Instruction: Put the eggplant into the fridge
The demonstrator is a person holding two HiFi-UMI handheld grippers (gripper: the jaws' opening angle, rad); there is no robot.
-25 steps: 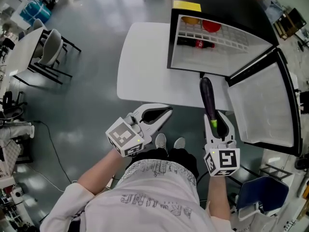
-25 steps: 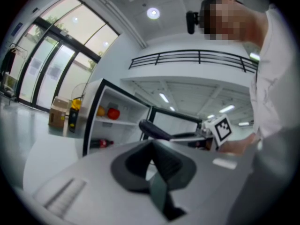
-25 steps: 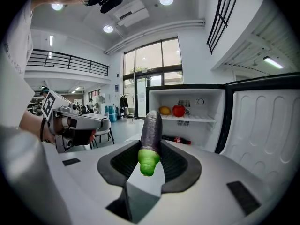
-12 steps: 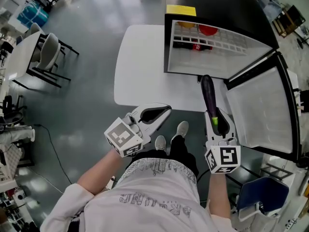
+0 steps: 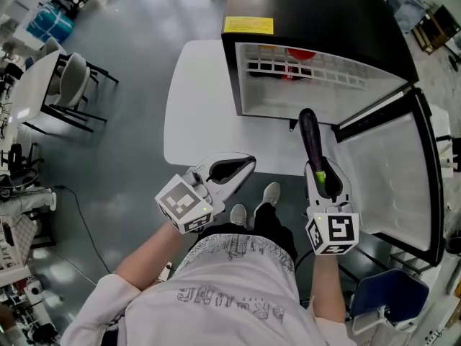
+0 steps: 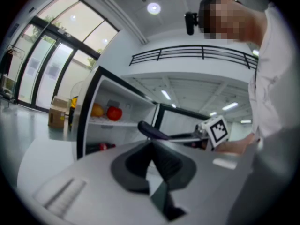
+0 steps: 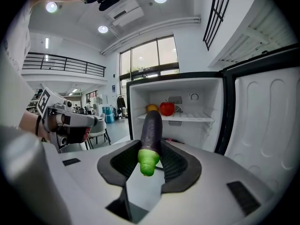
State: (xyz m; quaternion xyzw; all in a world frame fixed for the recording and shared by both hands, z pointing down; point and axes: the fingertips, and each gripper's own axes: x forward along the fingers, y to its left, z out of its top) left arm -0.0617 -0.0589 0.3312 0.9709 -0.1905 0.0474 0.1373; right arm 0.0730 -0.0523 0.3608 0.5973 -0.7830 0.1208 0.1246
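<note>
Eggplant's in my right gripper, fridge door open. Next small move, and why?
Probably ease the right gripper forward toward the fridge opening: it is shut on the eggplant, the door stands open, and the shelf lies ahead, not yet reached.

Dark purple eggplant (image 5: 311, 137) with green stem end, clamped lengthwise in right hand-held gripper (image 5: 322, 173), tip toward black fridge (image 5: 317, 9), door open, white interior

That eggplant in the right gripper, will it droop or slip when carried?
Probably stiff: the eggplant sticks straight out of the right gripper without drooping. Its smooth skin may be slippery, and gripped only near its green stem end, it might pivot.
</note>
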